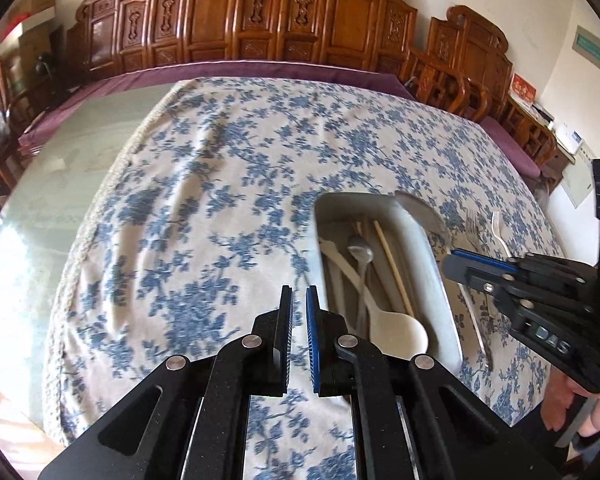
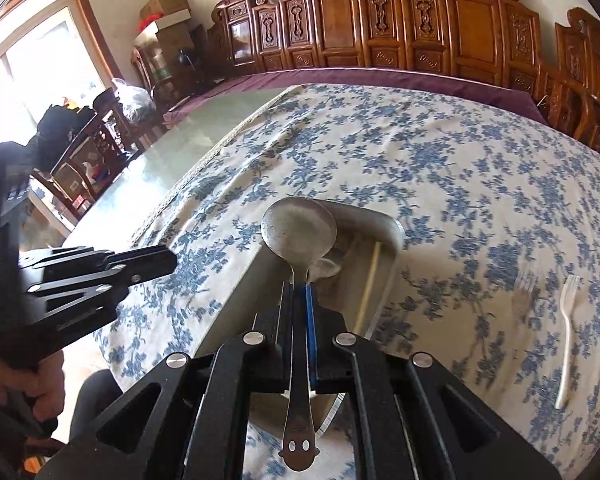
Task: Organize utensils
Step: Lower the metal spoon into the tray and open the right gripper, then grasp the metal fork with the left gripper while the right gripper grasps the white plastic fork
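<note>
A white utensil tray (image 1: 444, 264) sits on the blue-flowered tablecloth (image 1: 220, 184). It holds a white spoon (image 1: 396, 332), a metal spoon (image 1: 360, 250) and wooden chopsticks (image 1: 394, 266). My left gripper (image 1: 299, 300) hovers just left of the tray with its jaws nearly together and nothing between them. My right gripper (image 2: 299, 292) is shut on the handle of a large metal spoon (image 2: 299, 232) and holds its bowl above the tray (image 2: 392, 232). A metal fork (image 2: 524, 284) and a white plastic fork (image 2: 568, 320) lie on the cloth right of the tray.
Carved wooden chairs (image 1: 260, 20) line the far side of the table. Bare glass tabletop (image 1: 68, 168) lies left of the cloth. Stacked cardboard boxes (image 2: 168, 8) and a window are at the far left. Hands hold both grippers.
</note>
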The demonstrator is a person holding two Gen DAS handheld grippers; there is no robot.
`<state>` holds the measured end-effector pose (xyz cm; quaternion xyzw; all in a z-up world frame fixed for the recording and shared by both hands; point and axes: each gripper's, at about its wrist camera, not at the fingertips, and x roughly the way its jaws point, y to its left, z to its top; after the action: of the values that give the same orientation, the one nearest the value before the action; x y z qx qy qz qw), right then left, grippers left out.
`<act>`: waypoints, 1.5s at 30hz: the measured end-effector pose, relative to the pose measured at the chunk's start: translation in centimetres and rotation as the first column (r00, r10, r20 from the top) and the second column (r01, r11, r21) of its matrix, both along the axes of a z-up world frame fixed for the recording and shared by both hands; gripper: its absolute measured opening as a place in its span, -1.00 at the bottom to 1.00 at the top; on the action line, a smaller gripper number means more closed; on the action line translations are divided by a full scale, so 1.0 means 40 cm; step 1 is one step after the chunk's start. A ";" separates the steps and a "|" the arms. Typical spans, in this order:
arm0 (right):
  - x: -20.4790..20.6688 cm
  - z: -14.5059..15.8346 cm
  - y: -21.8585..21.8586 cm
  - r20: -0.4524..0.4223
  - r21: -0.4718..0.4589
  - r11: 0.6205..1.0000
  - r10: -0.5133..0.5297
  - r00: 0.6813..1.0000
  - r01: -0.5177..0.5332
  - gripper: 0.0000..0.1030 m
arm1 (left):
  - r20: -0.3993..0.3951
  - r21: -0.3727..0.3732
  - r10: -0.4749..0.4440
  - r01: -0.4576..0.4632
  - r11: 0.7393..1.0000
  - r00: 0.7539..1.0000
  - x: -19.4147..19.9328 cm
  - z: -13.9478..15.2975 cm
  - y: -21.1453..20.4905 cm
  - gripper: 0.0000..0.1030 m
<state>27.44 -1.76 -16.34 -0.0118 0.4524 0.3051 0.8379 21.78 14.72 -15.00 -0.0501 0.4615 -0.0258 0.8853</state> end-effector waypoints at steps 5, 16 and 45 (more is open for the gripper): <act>0.025 -0.035 0.044 -0.025 -0.016 1.000 -0.007 1.000 0.007 -0.86 | 0.004 0.012 0.018 -0.018 1.000 1.000 -0.016 0.008 0.036 -0.89; 0.098 -0.139 0.063 -0.103 -0.070 0.995 -0.074 0.992 0.067 -0.86 | -0.001 0.014 0.035 -0.034 0.999 0.999 -0.024 0.001 0.056 -0.89; 0.006 -0.017 -0.256 0.073 -0.074 0.991 -0.109 0.991 0.114 -0.80 | 0.011 0.023 -0.059 0.059 0.998 0.998 0.014 0.017 -0.114 -0.56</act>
<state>27.70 -12.00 -17.02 -0.0296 0.4349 0.2392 0.8676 22.33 10.15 -14.31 -0.0266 0.4579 -0.0470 0.8874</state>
